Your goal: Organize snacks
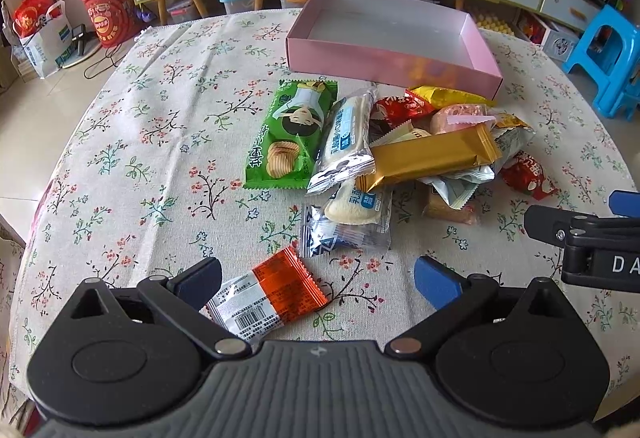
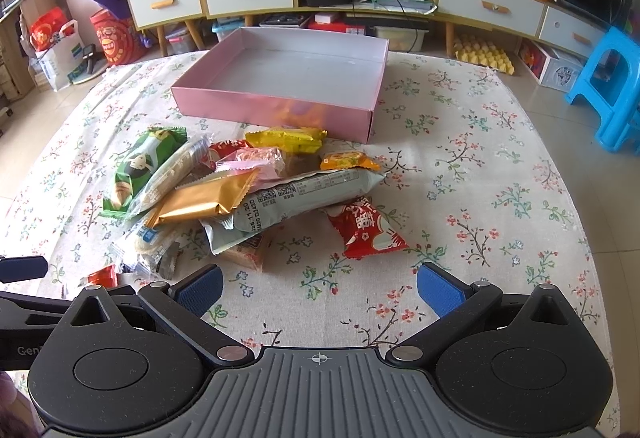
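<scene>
A pile of wrapped snacks lies on the floral tablecloth: a green chip bag (image 1: 294, 133), a gold bar (image 1: 430, 155), clear-wrapped white biscuits (image 1: 352, 215), a red packet (image 2: 366, 232) and a long grey pack (image 2: 304, 197). Behind the pile stands an empty pink box (image 1: 384, 59) (image 2: 276, 103). My left gripper (image 1: 318, 284) is open, low over the table, with an orange-and-white packet (image 1: 272, 296) lying between its fingers, untouched. My right gripper (image 2: 320, 290) is open over bare cloth, just short of the red packet. Each gripper shows at the edge of the other's view.
The round table's edge (image 1: 60, 165) curves away on the left; bare cloth (image 2: 500, 165) spreads right of the pile. Beyond the table are a low cabinet with drawers (image 2: 492, 7), a blue plastic stool (image 2: 612, 85) and bags on the floor (image 1: 44, 37).
</scene>
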A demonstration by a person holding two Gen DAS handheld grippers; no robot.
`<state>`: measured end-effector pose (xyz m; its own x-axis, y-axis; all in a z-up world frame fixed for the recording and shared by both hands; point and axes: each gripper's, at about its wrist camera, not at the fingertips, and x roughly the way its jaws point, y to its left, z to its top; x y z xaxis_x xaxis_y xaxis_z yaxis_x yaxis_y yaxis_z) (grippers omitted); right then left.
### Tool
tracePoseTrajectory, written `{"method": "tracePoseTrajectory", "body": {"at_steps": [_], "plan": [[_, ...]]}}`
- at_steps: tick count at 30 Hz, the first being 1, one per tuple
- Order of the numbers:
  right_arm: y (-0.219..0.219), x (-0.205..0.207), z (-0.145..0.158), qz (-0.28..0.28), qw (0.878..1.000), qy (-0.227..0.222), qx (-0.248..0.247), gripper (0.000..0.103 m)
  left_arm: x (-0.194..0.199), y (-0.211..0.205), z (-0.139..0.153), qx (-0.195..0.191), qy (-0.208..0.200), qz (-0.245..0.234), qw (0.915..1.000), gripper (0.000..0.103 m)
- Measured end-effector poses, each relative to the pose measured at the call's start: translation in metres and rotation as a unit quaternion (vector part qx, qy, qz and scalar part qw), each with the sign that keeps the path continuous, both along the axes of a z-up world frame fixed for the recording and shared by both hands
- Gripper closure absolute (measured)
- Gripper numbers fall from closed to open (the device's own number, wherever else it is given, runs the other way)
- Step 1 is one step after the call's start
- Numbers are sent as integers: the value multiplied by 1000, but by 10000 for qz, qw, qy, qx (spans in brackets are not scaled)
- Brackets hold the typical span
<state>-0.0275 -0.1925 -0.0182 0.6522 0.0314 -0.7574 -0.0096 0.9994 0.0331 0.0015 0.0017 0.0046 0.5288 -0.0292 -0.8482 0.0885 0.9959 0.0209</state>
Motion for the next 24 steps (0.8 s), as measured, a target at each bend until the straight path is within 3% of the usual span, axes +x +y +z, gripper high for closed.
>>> {"method": "tracePoseTrajectory", "body": {"at_steps": [24], "plan": [[-2,0,0,-15,10000,-5,-22,0,-1,-1,-1,12,-46,-12,10000,0]]}}
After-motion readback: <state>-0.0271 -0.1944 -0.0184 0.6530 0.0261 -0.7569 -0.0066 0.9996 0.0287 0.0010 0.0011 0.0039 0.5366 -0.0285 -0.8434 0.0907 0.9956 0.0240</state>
